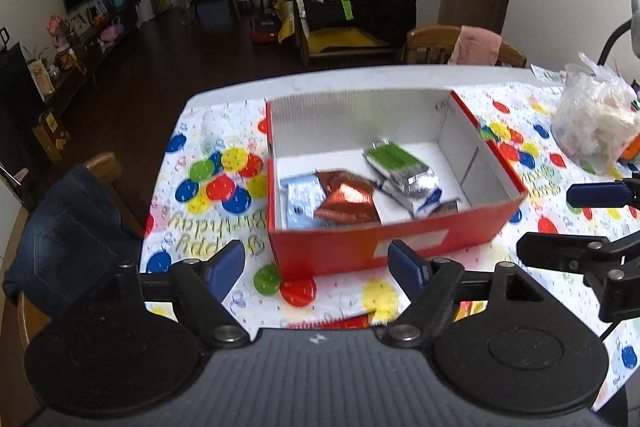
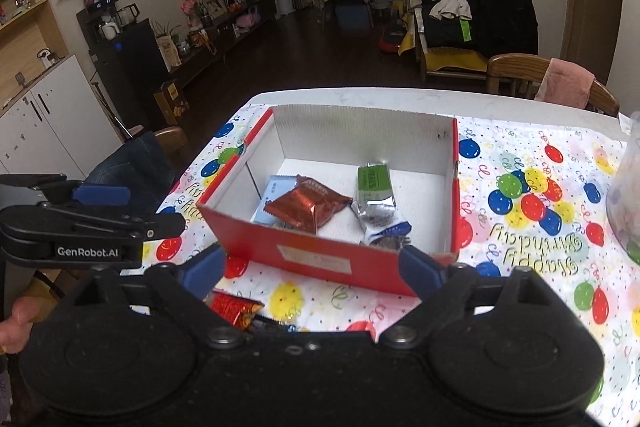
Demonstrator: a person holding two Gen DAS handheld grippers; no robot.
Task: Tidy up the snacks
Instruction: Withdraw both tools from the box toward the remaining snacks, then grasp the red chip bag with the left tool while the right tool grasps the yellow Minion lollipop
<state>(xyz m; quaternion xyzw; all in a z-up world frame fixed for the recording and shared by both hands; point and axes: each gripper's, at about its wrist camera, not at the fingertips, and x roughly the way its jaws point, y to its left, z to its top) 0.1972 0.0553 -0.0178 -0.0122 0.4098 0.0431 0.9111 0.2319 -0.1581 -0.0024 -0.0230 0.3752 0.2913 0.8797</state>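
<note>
dim living room, dark floor (image 1: 168, 59)

Both devices are showing matte black bodies with round pivot discs, silver screws and blue finger pads (image 1: 404, 259); the left gripper (image 2: 132, 207) is bearing white "GenRobot.AI" lettering at nine o'clock in the right wrist view.

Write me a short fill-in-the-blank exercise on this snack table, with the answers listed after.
1. The snack packets lie inside a box whose outer walls are ____.
2. The green packet lies to the ____ of the copper-brown packet in the right wrist view.
3. The tablecloth is printed with balloons and the words Happy ____.
4. Both the left hand-held gripper and the right hand-held gripper have their jaws ____.

Answers: red; right; Birthday; open
</note>
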